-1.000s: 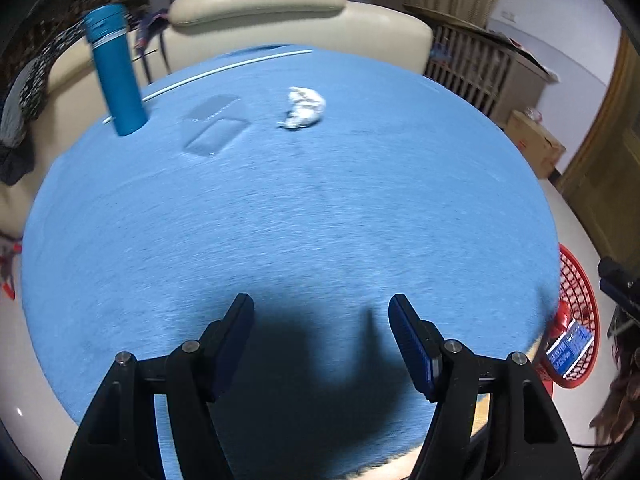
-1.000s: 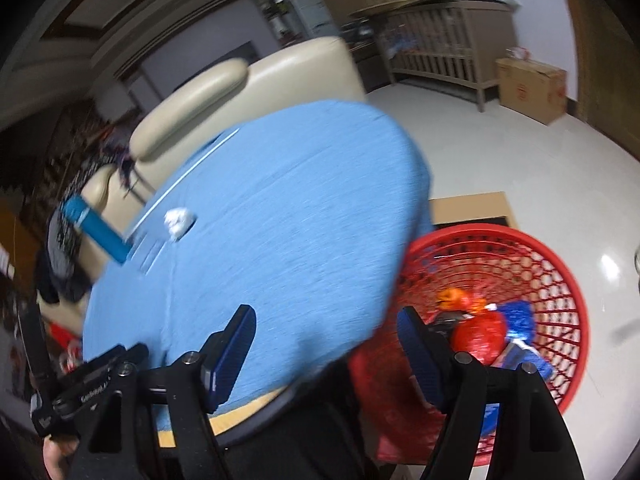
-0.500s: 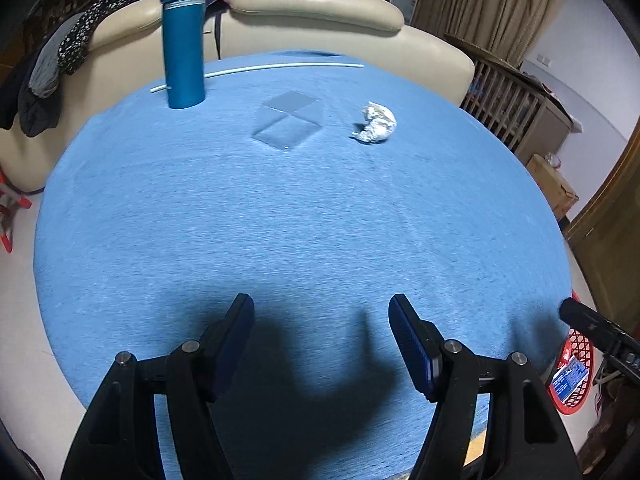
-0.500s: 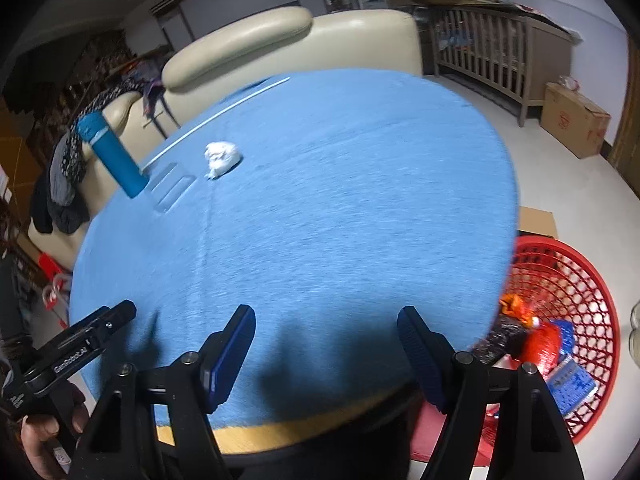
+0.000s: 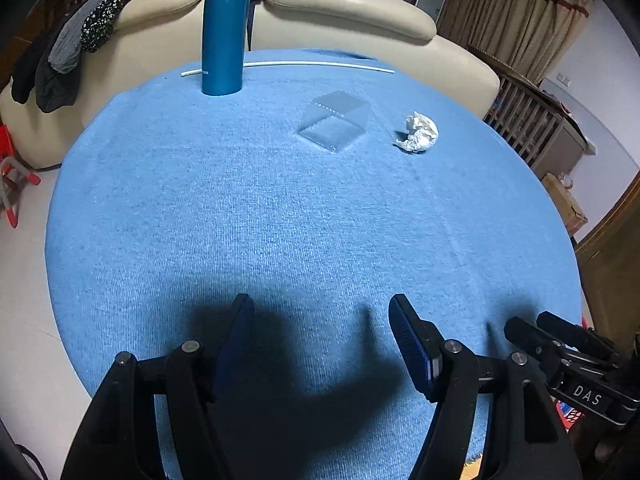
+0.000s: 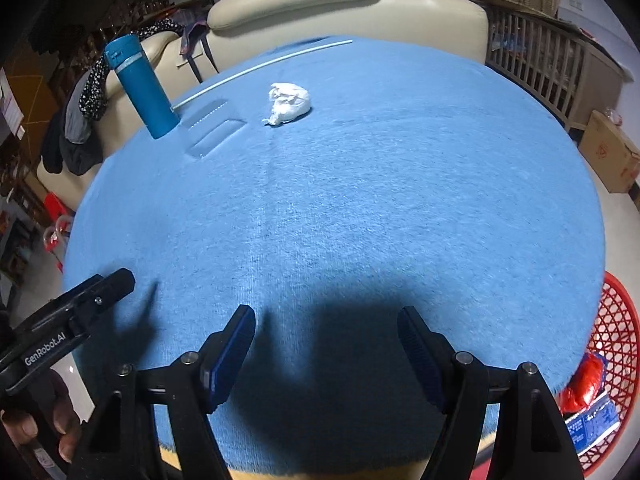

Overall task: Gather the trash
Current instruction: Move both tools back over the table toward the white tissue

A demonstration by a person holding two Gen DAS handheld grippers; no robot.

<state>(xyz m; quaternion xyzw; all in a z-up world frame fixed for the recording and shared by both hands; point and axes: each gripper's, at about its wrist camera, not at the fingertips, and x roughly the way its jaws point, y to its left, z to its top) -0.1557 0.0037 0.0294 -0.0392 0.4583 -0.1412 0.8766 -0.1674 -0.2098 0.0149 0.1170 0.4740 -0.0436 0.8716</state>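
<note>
Both claws, the left claw point(image 5: 321, 312) and the right claw point(image 6: 326, 324), are open and hold nothing. The crumpled paper point(image 6: 289, 103) lies far ahead of them on the worktop point(image 6: 360, 200). Next, probably reach out and pinch it, then drop it in the red basket point(image 6: 612, 360) beside the right claw.

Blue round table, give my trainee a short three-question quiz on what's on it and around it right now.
1. True or false: the crumpled white tissue lies inside the red basket.
2. Multiple choice: what stands upright near the table's far edge? A) a teal bottle B) a glass jar C) a lamp
3. Fill in: the clear plastic packet lies between the bottle and the ____.

Key:
1. False; it lies on the blue tablecloth, and the basket sits on the floor beside the table.
2. A
3. tissue

Both the left hand-held gripper and the right hand-held gripper are open and empty.
</note>
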